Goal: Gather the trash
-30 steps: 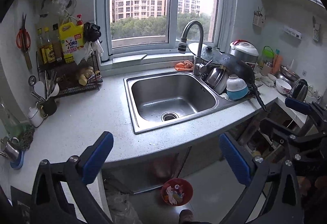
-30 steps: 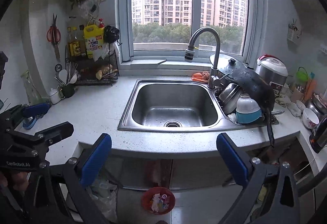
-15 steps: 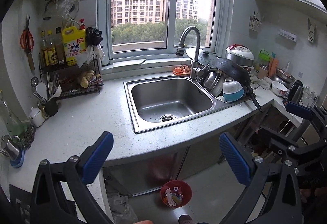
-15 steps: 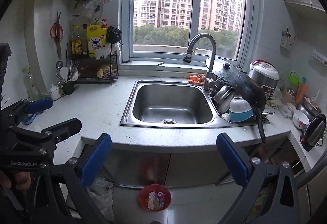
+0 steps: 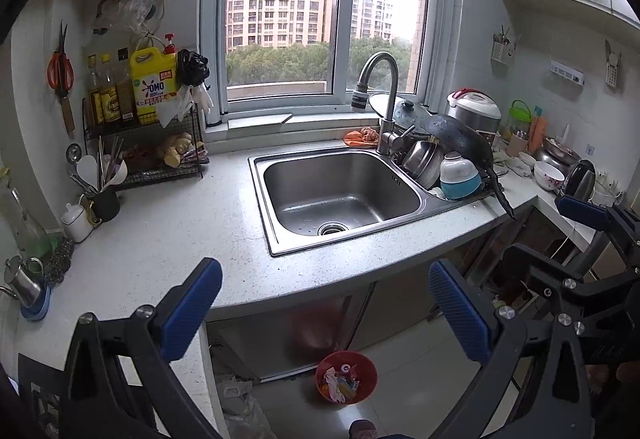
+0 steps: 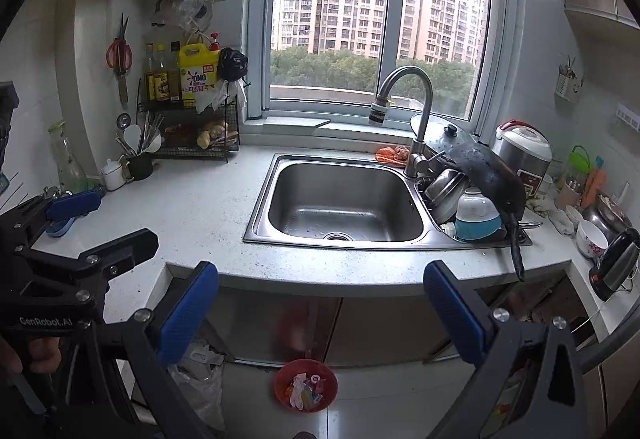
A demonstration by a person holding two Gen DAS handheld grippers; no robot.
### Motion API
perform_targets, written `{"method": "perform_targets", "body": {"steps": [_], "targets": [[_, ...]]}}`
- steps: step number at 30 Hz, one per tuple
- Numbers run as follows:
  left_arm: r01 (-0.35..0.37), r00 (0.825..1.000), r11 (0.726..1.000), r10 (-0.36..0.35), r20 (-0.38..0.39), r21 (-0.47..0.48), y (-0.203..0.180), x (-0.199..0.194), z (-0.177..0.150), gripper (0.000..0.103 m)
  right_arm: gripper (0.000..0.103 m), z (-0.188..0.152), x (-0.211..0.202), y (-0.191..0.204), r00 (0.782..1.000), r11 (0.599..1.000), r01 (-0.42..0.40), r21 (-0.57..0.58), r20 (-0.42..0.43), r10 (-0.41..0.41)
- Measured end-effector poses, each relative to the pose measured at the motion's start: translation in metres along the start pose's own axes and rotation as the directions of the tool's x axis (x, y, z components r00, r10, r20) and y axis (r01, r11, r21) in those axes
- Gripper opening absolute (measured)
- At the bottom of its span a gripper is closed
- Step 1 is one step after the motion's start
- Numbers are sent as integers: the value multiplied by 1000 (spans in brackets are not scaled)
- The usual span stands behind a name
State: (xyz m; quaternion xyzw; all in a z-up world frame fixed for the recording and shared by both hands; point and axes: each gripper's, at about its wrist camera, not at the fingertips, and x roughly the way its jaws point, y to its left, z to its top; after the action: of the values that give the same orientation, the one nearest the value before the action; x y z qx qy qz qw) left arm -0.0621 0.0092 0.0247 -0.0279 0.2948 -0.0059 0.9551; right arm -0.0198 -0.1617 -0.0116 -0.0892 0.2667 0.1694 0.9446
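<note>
A small red bin (image 5: 346,377) with colourful scraps of trash stands on the floor under the counter, also visible as the red bin (image 6: 306,385) in the right wrist view. My left gripper (image 5: 326,313) is open and holds nothing, held back from the counter edge in front of the sink (image 5: 340,195). My right gripper (image 6: 320,313) is open and holds nothing too, hovering above the bin. The right gripper's blue fingertips (image 5: 582,213) show at the left view's right edge; the left gripper's fingers (image 6: 74,205) show at the right view's left edge.
The speckled counter (image 6: 192,215) carries a wire rack of bottles (image 6: 188,111), a utensil cup (image 6: 140,165) and stacked dishes with a black pan (image 6: 490,175) beside the sink (image 6: 344,203). A kettle (image 6: 612,263) sits far right. A clear plastic bag (image 6: 200,375) lies on the floor.
Both grippers have pulled back and risen slightly from the counter, so the sink looks smaller and more floor shows. Both stay open.
</note>
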Motion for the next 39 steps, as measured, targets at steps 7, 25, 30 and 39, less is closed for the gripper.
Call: {"method": "perform_targets", "body": {"steps": [7, 25, 30, 39], "targets": [[12, 1000, 1000, -12, -5, -5, 0, -2, -5, 103, 102, -1, -5, -1, 1000, 1000, 12, -12, 10, -12], [27, 999, 1000, -27, -21, 13, -10, -1, -7, 103, 102, -4, -10, -10, 1000, 1000, 8, -4, -6, -8], [28, 999, 999, -27, -22, 16, -13, -1, -8, 103, 102, -4, -11, -11, 1000, 1000, 7, 0, -8, -7], [21, 999, 999, -20, -30, 41, -20, 4, -8, 103, 102, -5, -12, -14, 1000, 1000, 9, 4, -13, -9]]}}
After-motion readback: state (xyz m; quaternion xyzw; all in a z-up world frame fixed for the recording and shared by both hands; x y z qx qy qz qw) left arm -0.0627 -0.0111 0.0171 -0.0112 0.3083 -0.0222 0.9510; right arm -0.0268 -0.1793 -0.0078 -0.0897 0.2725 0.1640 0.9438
